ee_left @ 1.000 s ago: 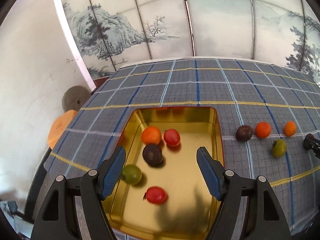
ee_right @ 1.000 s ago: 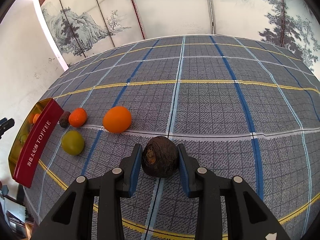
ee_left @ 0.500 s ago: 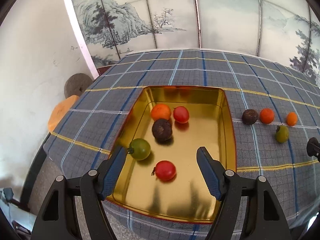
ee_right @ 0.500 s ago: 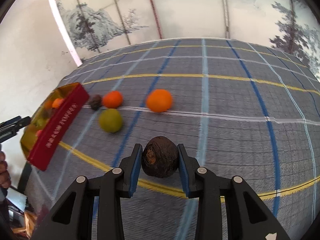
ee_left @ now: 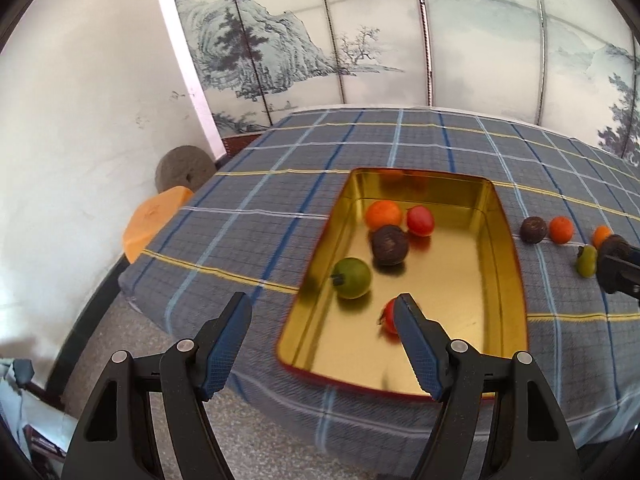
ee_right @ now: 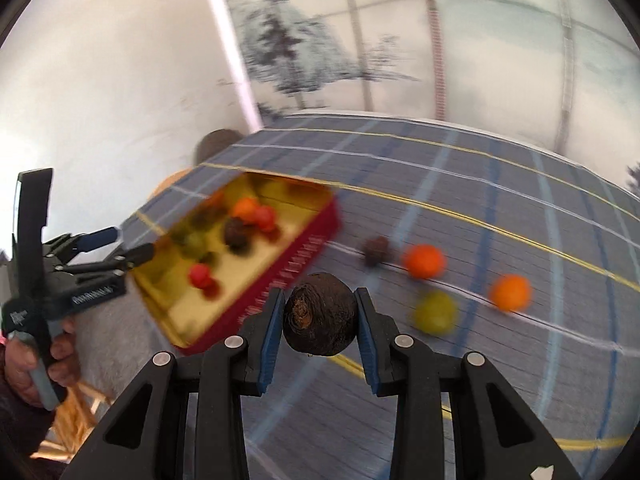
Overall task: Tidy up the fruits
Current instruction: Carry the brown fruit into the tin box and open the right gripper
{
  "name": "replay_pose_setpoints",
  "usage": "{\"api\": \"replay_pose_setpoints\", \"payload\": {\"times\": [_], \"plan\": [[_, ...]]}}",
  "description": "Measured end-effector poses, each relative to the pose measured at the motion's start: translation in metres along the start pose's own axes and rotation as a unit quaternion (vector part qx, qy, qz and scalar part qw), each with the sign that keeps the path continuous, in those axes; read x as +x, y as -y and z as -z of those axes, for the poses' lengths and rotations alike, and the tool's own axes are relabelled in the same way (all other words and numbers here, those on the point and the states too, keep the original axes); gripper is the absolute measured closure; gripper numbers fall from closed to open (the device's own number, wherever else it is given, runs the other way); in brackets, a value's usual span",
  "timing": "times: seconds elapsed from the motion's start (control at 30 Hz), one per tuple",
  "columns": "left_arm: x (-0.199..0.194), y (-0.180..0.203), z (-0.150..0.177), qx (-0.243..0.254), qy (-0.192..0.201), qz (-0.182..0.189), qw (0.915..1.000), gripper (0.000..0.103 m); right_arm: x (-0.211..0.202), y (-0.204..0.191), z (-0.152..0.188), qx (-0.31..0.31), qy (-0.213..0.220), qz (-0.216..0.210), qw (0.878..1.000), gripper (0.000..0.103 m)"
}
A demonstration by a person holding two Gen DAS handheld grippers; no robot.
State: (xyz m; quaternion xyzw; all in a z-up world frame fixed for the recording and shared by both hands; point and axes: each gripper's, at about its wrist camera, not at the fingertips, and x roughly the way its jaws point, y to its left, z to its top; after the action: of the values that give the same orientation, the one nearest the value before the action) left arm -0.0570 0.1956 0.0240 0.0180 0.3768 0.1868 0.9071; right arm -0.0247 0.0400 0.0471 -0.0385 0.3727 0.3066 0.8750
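A gold tin tray (ee_left: pixel 502 280) with red outer walls (ee_right: pixel 292 268) lies on the checked tablecloth. It holds an orange fruit (ee_left: pixel 383 215), two red fruits (ee_left: pixel 420 221), a dark brown fruit (ee_left: pixel 389 245) and a green fruit (ee_left: pixel 352 278). My left gripper (ee_left: pixel 322 334) is open and empty, above the tray's near left corner. My right gripper (ee_right: pixel 318 322) is shut on a dark brown fruit (ee_right: pixel 320 314), held in the air just right of the tray. On the cloth lie a dark fruit (ee_right: pixel 376 250), two orange fruits (ee_right: pixel 424 261) and a green fruit (ee_right: pixel 435 312).
The table's near edge drops off close below the tray (ee_left: pixel 280 396). An orange stool (ee_left: pixel 154 220) and a grey round stone (ee_left: pixel 184 168) stand by the white wall to the left. A painted folding screen (ee_left: pixel 360 40) stands behind the table.
My right gripper has carried the dark fruit left, close to the tray. My left gripper has drawn back and to the left, away from the tray's middle.
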Motion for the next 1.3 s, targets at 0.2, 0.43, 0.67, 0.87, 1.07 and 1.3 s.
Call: {"api": "replay_pose_setpoints", "payload": {"times": [0.2, 0.43, 0.67, 0.87, 1.07, 1.3], "plan": [[-0.001, -0.015, 0.006, -0.002, -0.001, -0.011, 0.9999, 0.029, 0.038, -0.048, -0.021, -0.045, -0.022, -0.041, 0.998, 0.071], [0.003, -0.023, 0.01, -0.005, -0.004, -0.017, 0.9998, 0.029, 0.09, -0.071, -0.034, -0.07, -0.062, -0.05, 0.994, 0.071], [0.005, -0.024, 0.012, -0.001, -0.004, -0.021, 0.9998, 0.029, 0.12, -0.073, -0.04, -0.072, -0.086, -0.036, 0.993, 0.07], [0.007, -0.028, 0.013, -0.002, -0.006, -0.022, 0.9997, 0.028, 0.125, -0.074, -0.053, -0.058, -0.078, -0.041, 0.994, 0.058], [0.008, -0.031, 0.013, -0.004, -0.007, -0.023, 0.9997, 0.028, 0.103, -0.062, -0.06, -0.02, -0.027, -0.05, 0.998, 0.046], [0.007, -0.027, 0.012, 0.003, -0.006, -0.024, 0.9997, 0.028, 0.063, -0.034, -0.035, 0.008, 0.005, -0.038, 0.999, 0.042]]}}
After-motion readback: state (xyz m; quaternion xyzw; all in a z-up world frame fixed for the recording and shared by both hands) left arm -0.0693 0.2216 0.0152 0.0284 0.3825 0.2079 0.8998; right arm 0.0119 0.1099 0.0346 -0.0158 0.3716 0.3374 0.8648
